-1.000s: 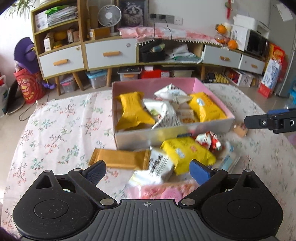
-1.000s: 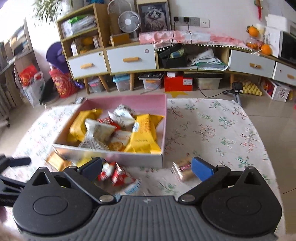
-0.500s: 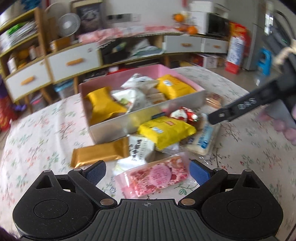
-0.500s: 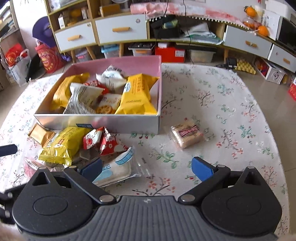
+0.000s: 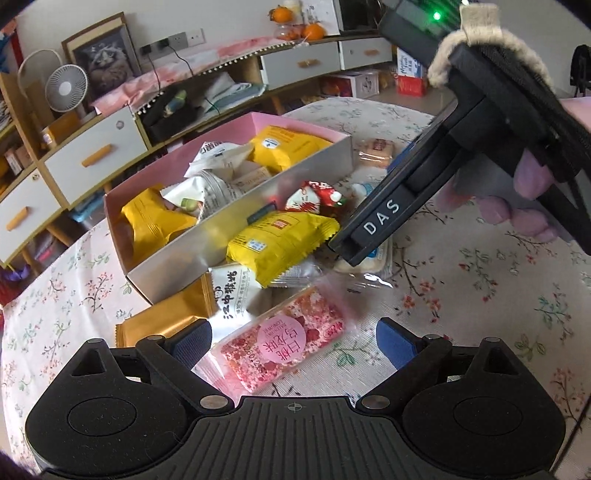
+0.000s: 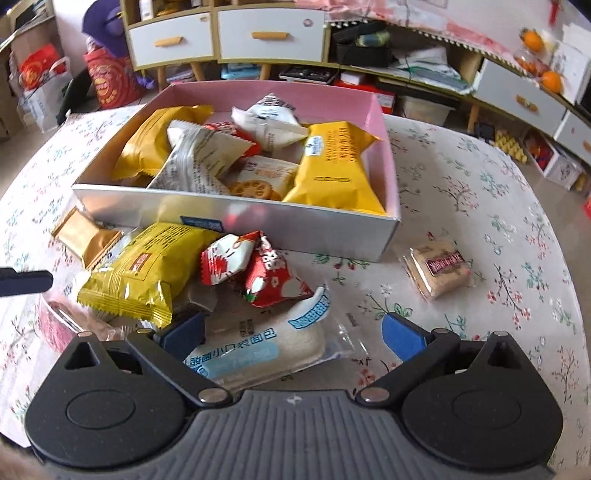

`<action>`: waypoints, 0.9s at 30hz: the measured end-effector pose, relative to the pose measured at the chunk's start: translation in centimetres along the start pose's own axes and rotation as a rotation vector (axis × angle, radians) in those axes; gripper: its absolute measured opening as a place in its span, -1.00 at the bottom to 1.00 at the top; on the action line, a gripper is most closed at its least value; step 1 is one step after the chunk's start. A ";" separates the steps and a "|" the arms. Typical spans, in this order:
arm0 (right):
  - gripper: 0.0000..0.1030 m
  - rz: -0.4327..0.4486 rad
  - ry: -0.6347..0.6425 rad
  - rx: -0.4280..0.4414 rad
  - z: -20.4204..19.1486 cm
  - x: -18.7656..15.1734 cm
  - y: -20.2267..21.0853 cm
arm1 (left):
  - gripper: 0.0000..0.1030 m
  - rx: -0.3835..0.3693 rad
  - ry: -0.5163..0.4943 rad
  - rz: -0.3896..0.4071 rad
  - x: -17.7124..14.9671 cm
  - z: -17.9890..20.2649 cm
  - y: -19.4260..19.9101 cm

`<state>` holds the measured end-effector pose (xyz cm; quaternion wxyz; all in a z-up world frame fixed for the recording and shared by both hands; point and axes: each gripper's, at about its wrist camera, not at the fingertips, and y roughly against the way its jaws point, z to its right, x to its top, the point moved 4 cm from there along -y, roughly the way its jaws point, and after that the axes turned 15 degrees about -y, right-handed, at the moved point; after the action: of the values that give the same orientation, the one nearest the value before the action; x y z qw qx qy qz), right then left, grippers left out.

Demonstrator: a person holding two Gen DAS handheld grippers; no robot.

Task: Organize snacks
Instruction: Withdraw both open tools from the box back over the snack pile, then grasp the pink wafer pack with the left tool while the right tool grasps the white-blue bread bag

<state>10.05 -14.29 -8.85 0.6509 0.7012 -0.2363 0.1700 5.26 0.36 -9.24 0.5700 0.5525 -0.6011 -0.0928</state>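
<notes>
A pink-lined box holds several snack packs. Loose snacks lie in front of it on the floral cloth. My left gripper is open, its fingers on either side of a pink speckled pack. My right gripper is open around a white bread pack with blue print; its body also shows from the side in the left wrist view. A yellow pack, red-and-white packs, a gold bar and a white pack lie between.
A small beige cake pack lies alone right of the box. The table edge curves round on both sides. Drawers and shelves stand behind the table, with a fan and oranges.
Both grippers have moved in low over the loose snacks. The right one now straddles the white bread pack, the left the pink pack. The right gripper has come close in the left view.
</notes>
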 end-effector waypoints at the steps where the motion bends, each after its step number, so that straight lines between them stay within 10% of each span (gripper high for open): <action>1: 0.99 0.004 0.018 0.001 -0.1 -0.1 0.1 | 0.86 -0.006 -0.001 0.000 -0.1 0.1 0.2; 27: 0.99 0.020 0.273 -0.069 7.9 -2.5 2.3 | 0.88 -0.123 0.066 -0.077 -4.1 2.2 4.8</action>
<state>6.16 -21.98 -9.03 0.6990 0.6464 -0.1581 0.2619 -0.22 4.13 -8.79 0.6183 0.5418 -0.5535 -0.1335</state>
